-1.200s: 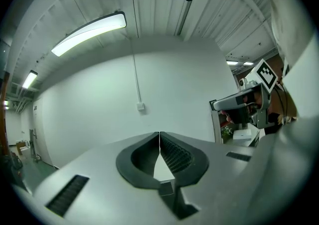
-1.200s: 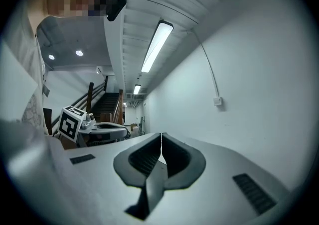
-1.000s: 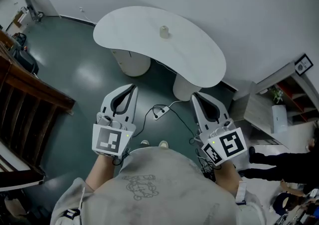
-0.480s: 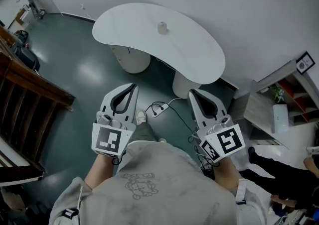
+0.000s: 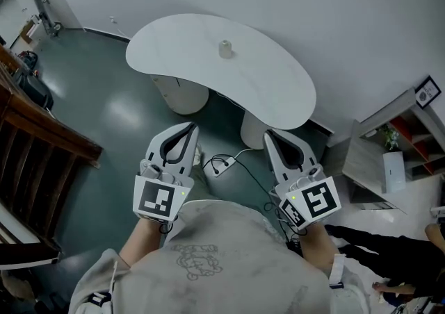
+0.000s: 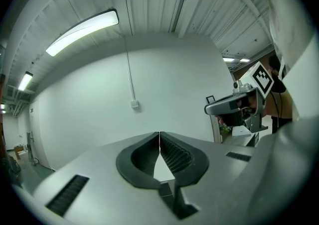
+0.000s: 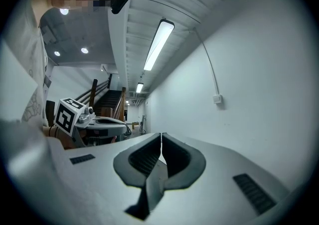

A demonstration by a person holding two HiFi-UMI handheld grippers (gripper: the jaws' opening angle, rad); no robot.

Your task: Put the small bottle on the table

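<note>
The small pale bottle [image 5: 225, 49] stands upright on the white kidney-shaped table [image 5: 271, 90], far ahead of both grippers. My left gripper [image 5: 190, 126] is held close to my body over the green floor, its jaws shut with nothing between them. My right gripper [image 5: 267, 135] hangs level with it, also shut and empty. In the left gripper view the left gripper [image 6: 159, 134] points at a bare white wall, with the right gripper [image 6: 238, 105] beside it. In the right gripper view the right gripper [image 7: 161, 135] has its tips together, and the left gripper [image 7: 94, 122] shows at its side.
A power strip with a black cable [image 5: 221, 162] lies on the floor between me and the table. Two white pedestals [image 5: 182, 92] carry the tabletop. A wooden stair rail [image 5: 49, 128] runs along the left. A shelf unit [image 5: 389, 149] and a person's legs [image 5: 375, 236] are at the right.
Both grippers sit slightly nearer the table. The left gripper has shifted a little right. A foot stepped forward between the grippers. Both jaws stayed shut.
</note>
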